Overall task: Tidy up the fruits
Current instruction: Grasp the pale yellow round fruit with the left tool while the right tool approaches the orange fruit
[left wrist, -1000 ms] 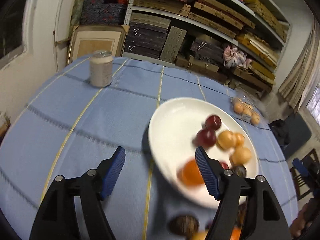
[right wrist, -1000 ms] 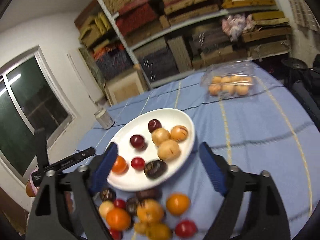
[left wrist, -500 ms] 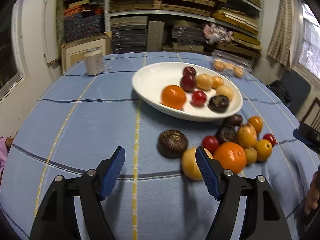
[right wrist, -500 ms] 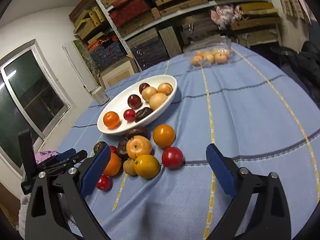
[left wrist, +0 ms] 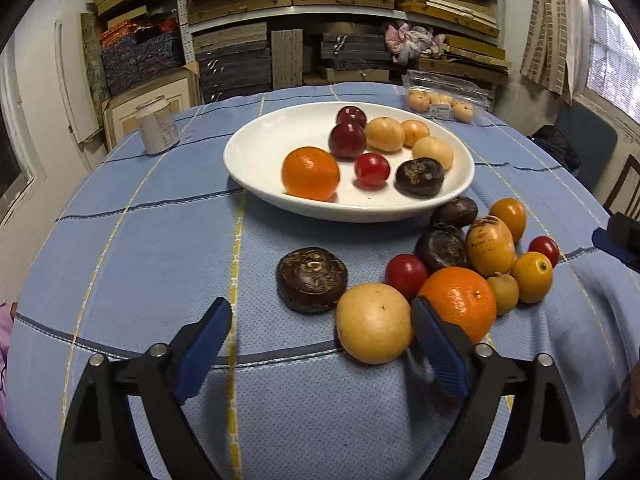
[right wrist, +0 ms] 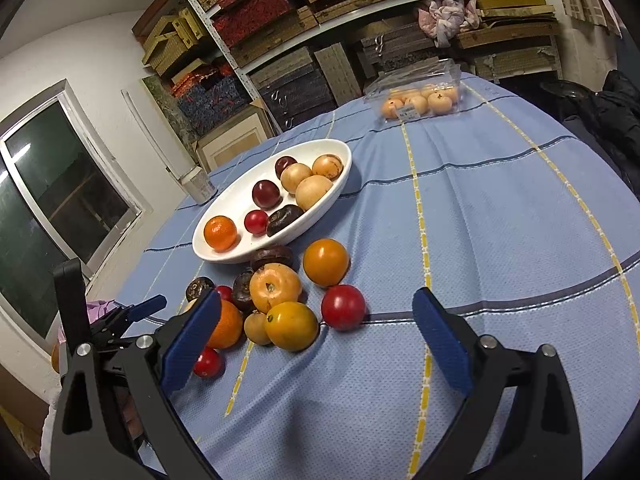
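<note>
A white plate [left wrist: 256,152] [right wrist: 340,160] holds an orange [left wrist: 310,173], red, dark and pale yellow fruits. In front of it lies a loose pile: a dark flat fruit [left wrist: 311,279], a pale yellow round fruit [left wrist: 374,322], an orange [left wrist: 460,300], red tomatoes [right wrist: 343,306] and yellow-orange fruits [right wrist: 291,325]. My left gripper [left wrist: 320,344] is open and empty, low over the cloth, its right finger beside the pale yellow fruit. My right gripper [right wrist: 316,344] is open and empty, just in front of the pile.
A white can [left wrist: 157,125] stands at the table's back left. A clear plastic box of pale orange fruits [right wrist: 418,98] sits at the back right. The round table has a blue checked cloth [right wrist: 500,220]. Shelves of boxes stand behind.
Both grippers have pulled back from the plate and dropped lower, toward the loose pile. An orange now rests on the plate. Both grippers stay open.
</note>
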`<action>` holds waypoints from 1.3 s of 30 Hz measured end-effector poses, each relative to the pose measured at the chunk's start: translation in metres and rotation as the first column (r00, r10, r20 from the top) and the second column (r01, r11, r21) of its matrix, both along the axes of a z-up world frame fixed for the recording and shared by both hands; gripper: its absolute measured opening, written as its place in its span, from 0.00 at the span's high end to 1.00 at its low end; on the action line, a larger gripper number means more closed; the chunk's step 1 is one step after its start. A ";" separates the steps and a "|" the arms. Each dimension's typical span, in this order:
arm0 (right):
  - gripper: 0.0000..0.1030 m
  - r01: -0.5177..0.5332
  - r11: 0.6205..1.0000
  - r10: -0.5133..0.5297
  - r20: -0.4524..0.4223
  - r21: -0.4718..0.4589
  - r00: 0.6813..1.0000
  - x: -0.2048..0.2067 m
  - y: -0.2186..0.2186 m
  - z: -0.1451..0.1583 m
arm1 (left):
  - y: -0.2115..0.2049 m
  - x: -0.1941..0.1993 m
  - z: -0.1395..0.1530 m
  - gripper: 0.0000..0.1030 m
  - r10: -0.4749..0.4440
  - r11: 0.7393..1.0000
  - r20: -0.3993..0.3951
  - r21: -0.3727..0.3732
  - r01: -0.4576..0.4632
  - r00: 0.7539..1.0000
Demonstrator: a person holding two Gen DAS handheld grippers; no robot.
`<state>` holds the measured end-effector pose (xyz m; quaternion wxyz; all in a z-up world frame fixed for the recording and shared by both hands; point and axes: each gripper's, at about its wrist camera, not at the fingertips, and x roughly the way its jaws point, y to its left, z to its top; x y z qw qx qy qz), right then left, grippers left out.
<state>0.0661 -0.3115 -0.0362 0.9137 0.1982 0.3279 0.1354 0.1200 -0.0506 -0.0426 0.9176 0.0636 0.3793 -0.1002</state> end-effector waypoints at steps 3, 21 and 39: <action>0.08 0.002 1.000 -0.002 0.000 0.001 1.000 0.000 0.000 0.000 | 0.012 -0.005 0.003 0.10 0.035 0.999 0.020 0.018 -0.036 0.999; 0.08 -0.015 1.000 0.015 0.008 0.001 1.000 -0.001 0.002 0.001 | 0.008 -0.004 -0.004 0.26 0.020 1.000 -0.034 0.011 -0.020 0.999; 0.11 -0.091 0.990 0.091 -0.002 -0.104 0.996 -0.002 0.025 -0.002 | 0.035 -0.010 0.007 0.59 0.088 0.994 0.003 -0.064 -0.087 0.996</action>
